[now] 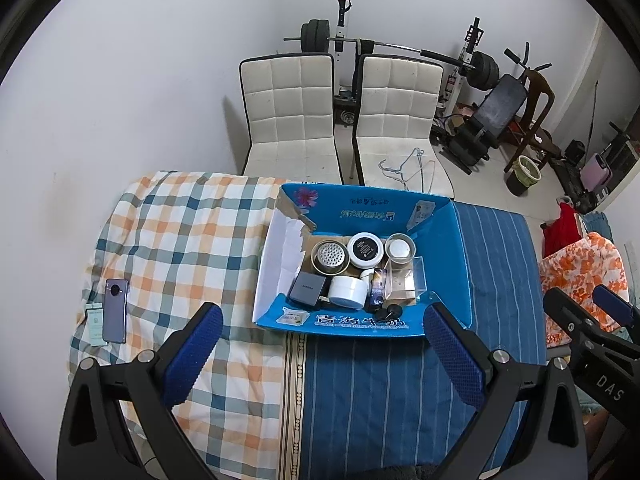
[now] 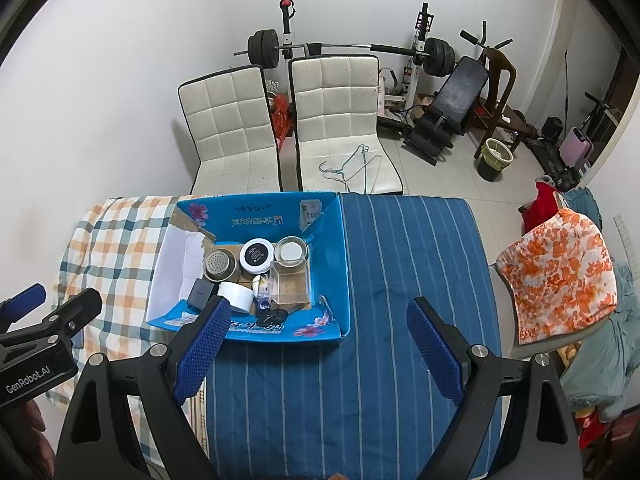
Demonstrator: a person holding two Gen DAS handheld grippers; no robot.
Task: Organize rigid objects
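Observation:
A blue cardboard box (image 1: 460,264) (image 2: 342,264) sits open on the bed. Inside lie a metal strainer cup (image 1: 330,257) (image 2: 218,266), a white jar with black lid (image 1: 364,249) (image 2: 257,255), a metal tin (image 1: 400,248) (image 2: 291,251), a dark grey box (image 1: 307,288) (image 2: 201,291), a white round tub (image 1: 347,290) (image 2: 237,295) and a clear plastic case (image 1: 406,278) (image 2: 290,282). A purple phone (image 1: 116,310) lies on the checked quilt, left of the box. My left gripper (image 1: 323,354) is open and empty in front of the box. My right gripper (image 2: 319,344) is open and empty over the blue striped sheet.
Two white padded chairs (image 1: 292,112) (image 2: 336,108) stand behind the bed, one with wire hangers (image 2: 352,168). A white paper card (image 1: 95,322) lies beside the phone. Weight bench and barbell stand at the back right. An orange floral cloth (image 2: 560,268) covers a chair at right.

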